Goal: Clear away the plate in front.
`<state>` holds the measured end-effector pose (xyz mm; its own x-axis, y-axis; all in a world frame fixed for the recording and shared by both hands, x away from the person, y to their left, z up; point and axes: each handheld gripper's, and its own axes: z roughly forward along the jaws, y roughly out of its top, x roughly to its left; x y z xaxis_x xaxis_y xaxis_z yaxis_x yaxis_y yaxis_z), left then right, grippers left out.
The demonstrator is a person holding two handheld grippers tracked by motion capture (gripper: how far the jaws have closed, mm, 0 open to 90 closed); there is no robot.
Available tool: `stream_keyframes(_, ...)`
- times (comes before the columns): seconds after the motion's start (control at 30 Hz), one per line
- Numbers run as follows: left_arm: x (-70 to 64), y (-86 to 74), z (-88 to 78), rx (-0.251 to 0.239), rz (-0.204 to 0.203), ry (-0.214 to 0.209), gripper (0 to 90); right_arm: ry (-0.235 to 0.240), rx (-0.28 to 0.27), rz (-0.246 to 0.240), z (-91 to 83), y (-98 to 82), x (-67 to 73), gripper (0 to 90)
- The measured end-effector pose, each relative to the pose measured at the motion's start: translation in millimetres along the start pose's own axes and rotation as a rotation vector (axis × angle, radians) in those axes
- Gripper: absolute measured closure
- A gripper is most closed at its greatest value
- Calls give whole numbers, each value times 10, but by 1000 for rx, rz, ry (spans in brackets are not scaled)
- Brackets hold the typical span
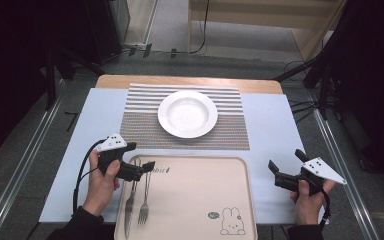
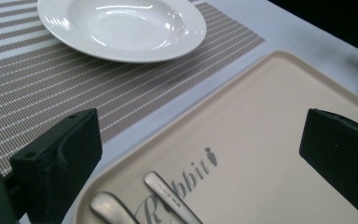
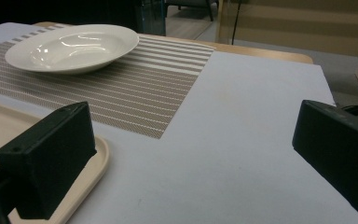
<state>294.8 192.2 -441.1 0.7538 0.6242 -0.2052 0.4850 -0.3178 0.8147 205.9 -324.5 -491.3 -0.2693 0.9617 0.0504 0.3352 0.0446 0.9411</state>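
Observation:
A white deep plate (image 1: 187,114) (image 2: 121,28) (image 3: 70,46) stands on a striped placemat (image 1: 140,127) (image 2: 51,93) (image 3: 135,93). In front of the placemat lies a beige tray (image 1: 195,195) (image 2: 270,140) with a rabbit print. A fork (image 1: 144,200) and a knife (image 1: 130,205) lie side by side at its left; their handle ends (image 2: 172,198) show under my left gripper. My left gripper (image 1: 147,169) (image 2: 200,135) hovers open over the tray's far left corner, above the cutlery, holding nothing. My right gripper (image 1: 276,174) (image 3: 196,126) stands open and empty just right of the tray.
A pale sheet (image 1: 270,130) (image 3: 242,140) covers the wooden table (image 1: 180,80) under the placemat and tray. The tray's corner (image 3: 98,158) lies close to the right gripper's left jaw. Metal rails, stands and cables line the floor on both sides.

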Motion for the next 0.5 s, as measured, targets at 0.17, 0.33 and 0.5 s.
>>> stream_keyframes(0.17, 80, 93, 28, -6, -22, 8, 0, 3, 8, 2, 9, -24, 2, 0)
stream_keyframes(0.33, 122, 185, 78, 2, -19, 11, 0, 11, 6, -10, 14, -23, 22, 0)
stream_keyframes(0.5, 197, 288, 104, -18, -23, 1, 0, 16, 6, -2, 2, -30, 13, 0)
